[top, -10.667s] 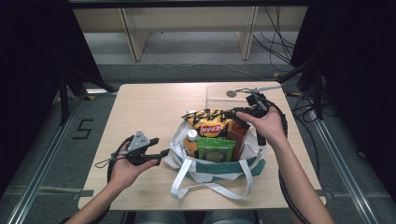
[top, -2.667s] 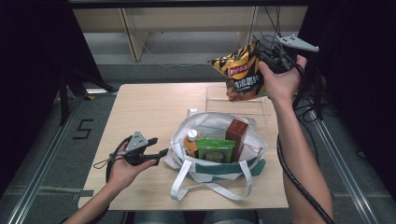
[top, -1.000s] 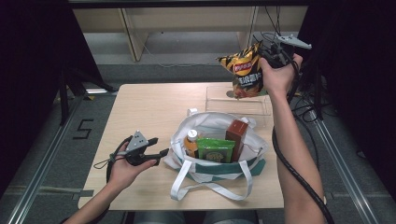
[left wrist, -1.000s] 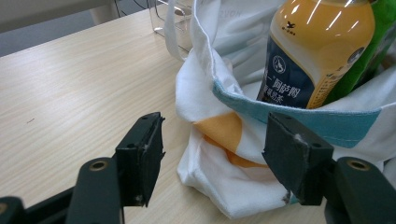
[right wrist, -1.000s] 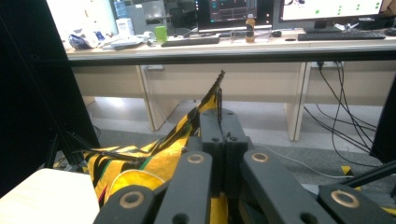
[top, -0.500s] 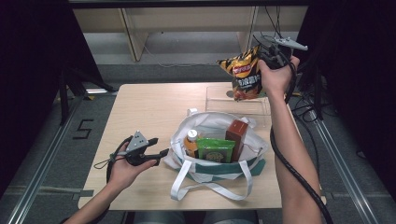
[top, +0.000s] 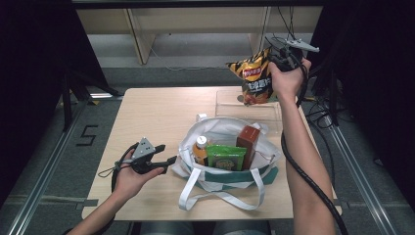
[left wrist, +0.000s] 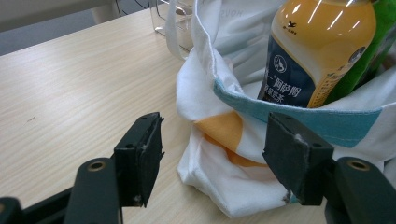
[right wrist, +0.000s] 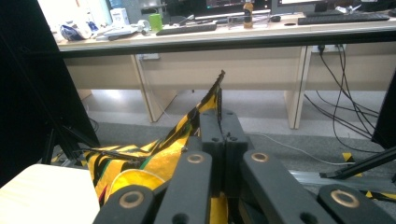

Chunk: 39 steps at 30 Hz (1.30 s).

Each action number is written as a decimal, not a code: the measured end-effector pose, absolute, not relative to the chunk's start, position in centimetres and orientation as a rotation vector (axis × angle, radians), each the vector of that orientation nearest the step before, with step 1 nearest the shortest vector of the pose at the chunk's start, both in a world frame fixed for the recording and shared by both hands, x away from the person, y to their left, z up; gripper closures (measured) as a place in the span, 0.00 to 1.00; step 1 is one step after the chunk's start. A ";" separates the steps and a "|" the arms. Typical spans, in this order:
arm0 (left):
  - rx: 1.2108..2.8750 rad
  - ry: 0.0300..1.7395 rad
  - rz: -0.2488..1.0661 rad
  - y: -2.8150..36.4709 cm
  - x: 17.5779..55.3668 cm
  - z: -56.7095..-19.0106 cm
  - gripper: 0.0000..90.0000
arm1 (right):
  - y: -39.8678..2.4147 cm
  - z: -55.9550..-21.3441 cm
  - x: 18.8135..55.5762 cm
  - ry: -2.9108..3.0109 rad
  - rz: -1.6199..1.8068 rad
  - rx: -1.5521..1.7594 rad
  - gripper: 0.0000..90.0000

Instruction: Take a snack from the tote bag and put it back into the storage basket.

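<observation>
Chip bag [top: 255, 78] hangs clamped in right gripper [top: 277, 58]

- An office or lab room fitted out for recording, not a home.
- A small light-wood bench [top: 156, 112] stands alone on grey carpet [top: 44, 161], with metal rails [top: 54, 152] running along the floor at its left and right sides.
- A black "5" [top: 87, 135] is taped on the floor to the left.
- Dark screens [top: 29, 58] close in both sides.
- Beyond, at the far side, runs a long pale desk [right wrist: 261, 51] with loose cables [right wrist: 336, 84] hanging under it.
- On that desk sit keyboards [right wrist: 187, 29], monitor bases, a green cup [right wrist: 155, 21] and a bottle [right wrist: 247, 7].
</observation>
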<state>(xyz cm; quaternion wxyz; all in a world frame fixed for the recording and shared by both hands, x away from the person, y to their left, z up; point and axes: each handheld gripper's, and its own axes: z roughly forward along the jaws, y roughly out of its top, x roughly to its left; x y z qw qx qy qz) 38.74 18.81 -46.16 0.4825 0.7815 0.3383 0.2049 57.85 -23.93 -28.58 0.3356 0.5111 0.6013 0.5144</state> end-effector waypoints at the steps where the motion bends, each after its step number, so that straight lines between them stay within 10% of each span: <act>1: 1.904 0.825 0.499 18.8 38.7 -46.2 0.41 | -23.9 -28.6 57.8 1.568 1.342 1.333 1.00; 39: 1.908 0.825 0.494 18.8 38.7 -46.2 0.41 | -23.1 -30.2 60.6 1.603 1.319 1.401 1.00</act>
